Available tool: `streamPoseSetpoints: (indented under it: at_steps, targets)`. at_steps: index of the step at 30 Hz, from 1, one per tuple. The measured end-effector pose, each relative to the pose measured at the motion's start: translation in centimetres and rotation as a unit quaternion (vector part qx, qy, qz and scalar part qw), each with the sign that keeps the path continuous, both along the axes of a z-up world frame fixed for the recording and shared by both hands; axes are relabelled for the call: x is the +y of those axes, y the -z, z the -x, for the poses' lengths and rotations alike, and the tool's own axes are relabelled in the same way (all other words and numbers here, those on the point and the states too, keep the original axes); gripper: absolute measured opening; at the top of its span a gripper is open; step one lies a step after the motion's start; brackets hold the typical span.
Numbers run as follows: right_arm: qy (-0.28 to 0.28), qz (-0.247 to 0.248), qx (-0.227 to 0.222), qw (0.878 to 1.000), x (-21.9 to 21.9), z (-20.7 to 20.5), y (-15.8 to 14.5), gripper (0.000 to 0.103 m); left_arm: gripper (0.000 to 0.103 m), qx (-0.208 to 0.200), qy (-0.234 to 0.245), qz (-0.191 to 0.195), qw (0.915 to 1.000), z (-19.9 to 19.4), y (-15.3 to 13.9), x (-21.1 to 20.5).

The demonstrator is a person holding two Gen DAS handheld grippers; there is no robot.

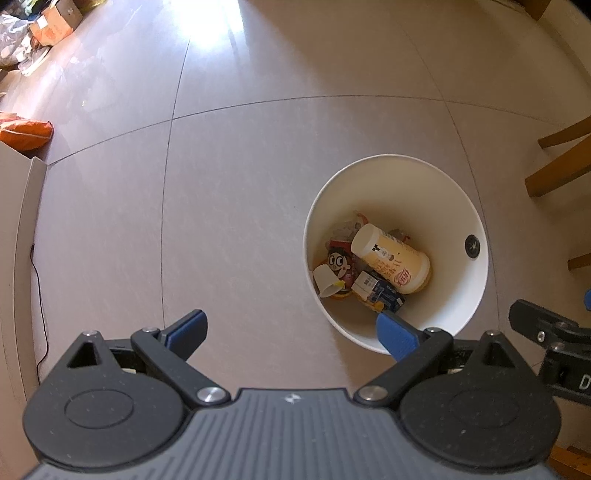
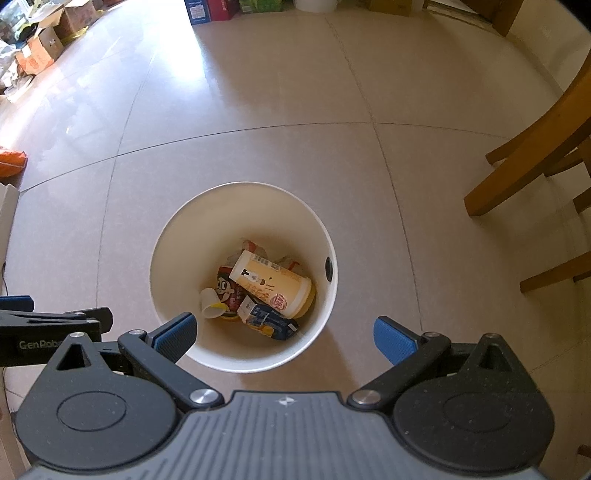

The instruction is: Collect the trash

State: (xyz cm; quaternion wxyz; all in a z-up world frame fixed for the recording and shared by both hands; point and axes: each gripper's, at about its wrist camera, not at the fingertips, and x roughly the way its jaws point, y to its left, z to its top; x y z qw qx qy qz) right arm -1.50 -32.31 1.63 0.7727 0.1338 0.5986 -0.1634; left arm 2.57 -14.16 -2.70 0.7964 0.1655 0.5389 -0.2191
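A white round bin [image 1: 436,177] [image 2: 184,221] stands on the tiled floor. Inside it lie a cream drink cup [image 1: 391,260] [image 2: 273,284], a red can with a cartoon face [image 1: 340,262] [image 2: 226,291], a small white cup [image 1: 325,280] [image 2: 209,301] and a blue carton [image 1: 380,291] [image 2: 271,319]. My left gripper [image 1: 291,332] hangs open above the floor, left of the bin, holding nothing. My right gripper [image 2: 284,334] hangs open over the bin's near rim, holding nothing. Each gripper shows at the edge of the other's view.
Wooden chair legs [image 2: 524,162] [image 1: 557,173] stand to the right of the bin. Cardboard boxes [image 2: 44,48] [image 1: 55,22] line the far left, an orange bag [image 1: 26,133] [image 2: 11,160] lies at the left. A white cabinet edge and black cable [image 1: 38,295] run along the left.
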Motion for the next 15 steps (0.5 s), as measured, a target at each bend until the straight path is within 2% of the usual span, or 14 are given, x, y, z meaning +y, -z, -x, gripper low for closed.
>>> streamPoseSetpoints:
  at_steps: [15]
  targets:
    - [0.005,-0.002,-0.003,1.000,-0.18,0.14,-0.10,0.103,0.098,0.006,0.004,-0.002,1.0000,-0.04,-0.04,-0.13]
